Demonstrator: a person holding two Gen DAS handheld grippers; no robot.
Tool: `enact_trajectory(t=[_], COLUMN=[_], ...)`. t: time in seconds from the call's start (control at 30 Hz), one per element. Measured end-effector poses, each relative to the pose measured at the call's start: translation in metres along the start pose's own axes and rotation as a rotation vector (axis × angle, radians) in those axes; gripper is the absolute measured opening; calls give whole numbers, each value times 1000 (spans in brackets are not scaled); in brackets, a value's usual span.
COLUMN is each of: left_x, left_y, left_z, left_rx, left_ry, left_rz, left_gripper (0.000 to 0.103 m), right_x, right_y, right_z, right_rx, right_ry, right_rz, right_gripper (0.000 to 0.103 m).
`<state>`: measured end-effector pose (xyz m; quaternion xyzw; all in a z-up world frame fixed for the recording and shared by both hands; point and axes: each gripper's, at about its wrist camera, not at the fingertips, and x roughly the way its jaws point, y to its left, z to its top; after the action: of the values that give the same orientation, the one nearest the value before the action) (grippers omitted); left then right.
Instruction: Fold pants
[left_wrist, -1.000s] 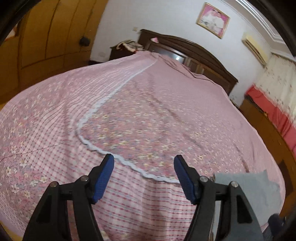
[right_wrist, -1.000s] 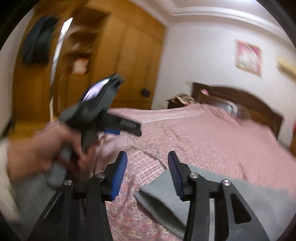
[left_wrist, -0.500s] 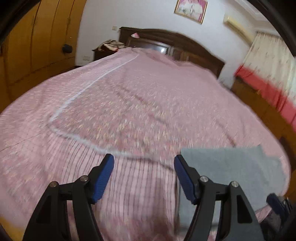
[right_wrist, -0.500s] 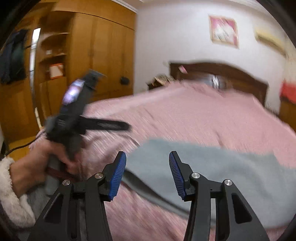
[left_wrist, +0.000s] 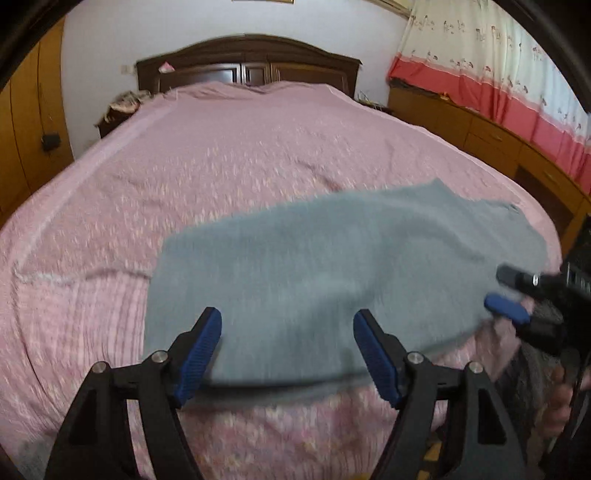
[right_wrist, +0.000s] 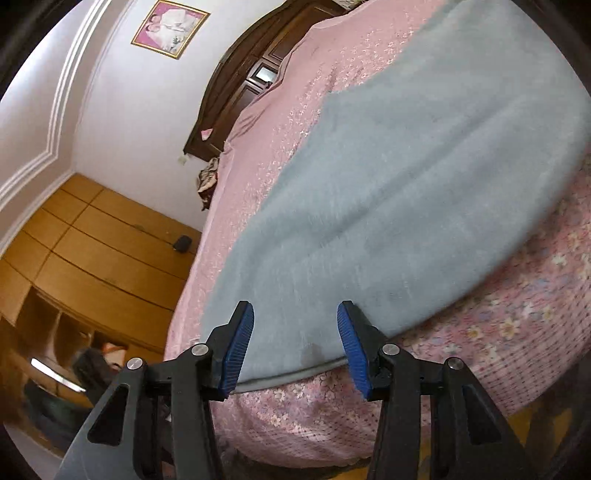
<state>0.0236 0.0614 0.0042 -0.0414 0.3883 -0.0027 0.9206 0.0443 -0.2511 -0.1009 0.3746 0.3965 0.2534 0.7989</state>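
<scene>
Grey, soft, fuzzy pants (left_wrist: 343, 266) lie spread flat on the pink flowery bed cover (left_wrist: 221, 166), near the foot of the bed. A second ago the left wrist view showed mostly pink cover, with only a grey corner far off to the right. Now the grey cloth fills the space in front of the left gripper (left_wrist: 288, 350), so the hand has swung over to the pants. The right wrist view has tipped over sideways, and the right gripper (right_wrist: 295, 347) is now close above the near edge of the pants. I think both hands are getting ready to grab the cloth for the first fold.

The left gripper's blue fingers are spread wide and opening more. The pants show between them, but the fingers do not press on the cloth. They seem to hang just above the near edge.

The right gripper's blue fingers are partly spread, and nothing is pinched. The grey rolled hem (right_wrist: 291, 376) runs across just below the gap between them. In the left view, the right gripper pokes in at the right side, beside the pants' far end.
</scene>
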Motion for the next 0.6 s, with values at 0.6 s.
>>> enact_trajectory(t=[0.6], left_x=[9], left_y=[1], left_z=[-33], left_rx=[671], left_ry=[61], left_rz=[209], left_gripper=[78], right_x=[95], right_y=[123], right_z=[-162], right_rx=[-1669], right_ry=[-122], right_rz=[-613], right_gripper=[34])
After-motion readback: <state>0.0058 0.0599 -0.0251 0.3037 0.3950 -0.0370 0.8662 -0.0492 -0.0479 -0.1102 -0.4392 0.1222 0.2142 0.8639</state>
